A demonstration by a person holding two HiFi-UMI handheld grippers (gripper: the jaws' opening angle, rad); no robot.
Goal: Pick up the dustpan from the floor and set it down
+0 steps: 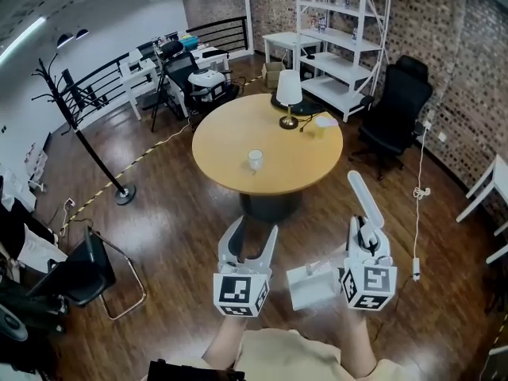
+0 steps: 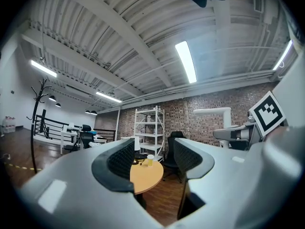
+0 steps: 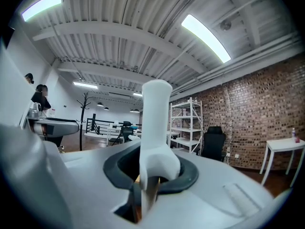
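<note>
In the head view my right gripper is shut on the white dustpan. Its long handle sticks out ahead past the jaws, and its pan hangs off the floor between the two grippers, near my body. The right gripper view shows the handle rising upright out of that gripper, whose dark pads press on its base. My left gripper is held beside it at the same height, partly open. Nothing lies between the fingers of the left gripper.
A round wooden table stands just ahead with a lamp, a white cup and a yellow cup. A black office chair and white shelves are beyond. A coat stand and a dark chair are left.
</note>
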